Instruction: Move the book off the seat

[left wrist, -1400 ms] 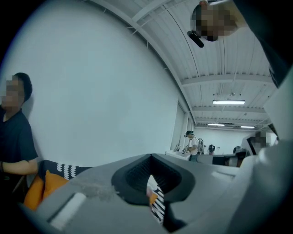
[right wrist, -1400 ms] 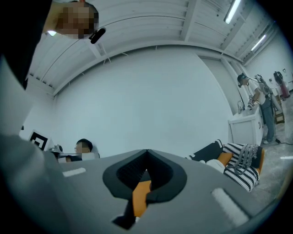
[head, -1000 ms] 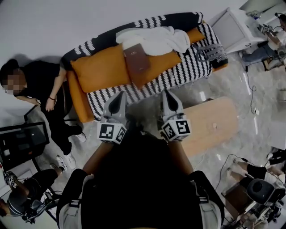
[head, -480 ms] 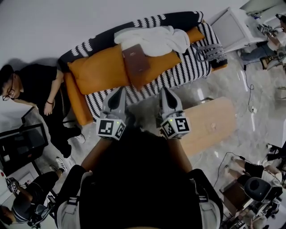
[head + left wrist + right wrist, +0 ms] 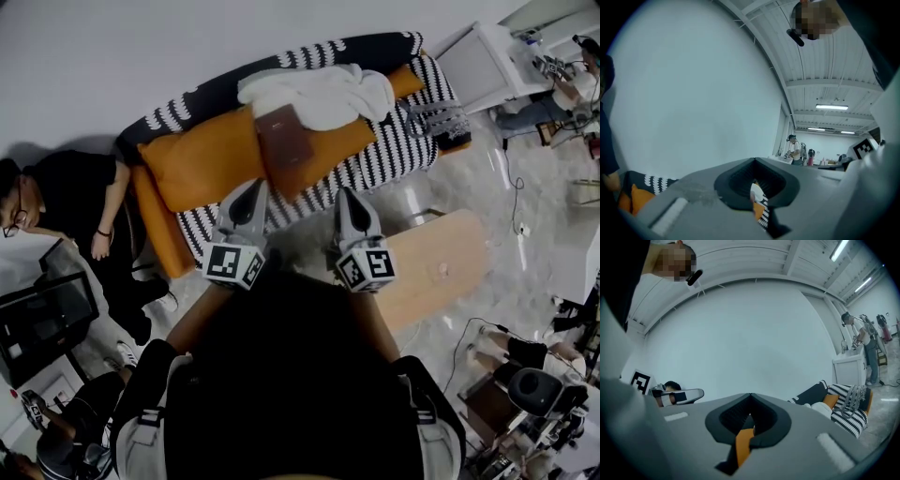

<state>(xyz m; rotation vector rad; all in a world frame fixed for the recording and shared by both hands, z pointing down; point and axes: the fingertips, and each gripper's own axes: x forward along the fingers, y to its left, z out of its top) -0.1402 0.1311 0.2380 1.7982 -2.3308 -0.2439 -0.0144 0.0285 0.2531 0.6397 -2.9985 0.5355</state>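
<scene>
A brown book (image 5: 284, 137) lies on the orange seat cushion (image 5: 211, 159) of a black-and-white striped sofa (image 5: 375, 159), its far end against a white cloth (image 5: 319, 92). My left gripper (image 5: 251, 192) and right gripper (image 5: 348, 199) hover side by side in front of the sofa's front edge, pointing level at it and short of the book. Both are shut with nothing in them. In the left gripper view the gripper (image 5: 754, 161) shows only wall and a sliver of sofa past its meeting jaws. The right gripper (image 5: 750, 397) shows the same, with orange cushion behind.
A low wooden table (image 5: 436, 267) stands just right of my right gripper. A person in black (image 5: 80, 187) sits on the floor at the sofa's left end. A grey knitted item (image 5: 436, 114) lies on the sofa's right end, a white cabinet (image 5: 487, 61) beyond.
Both grippers have edged forward toward the sofa, still shut and empty. The book has not moved on the cushion.
</scene>
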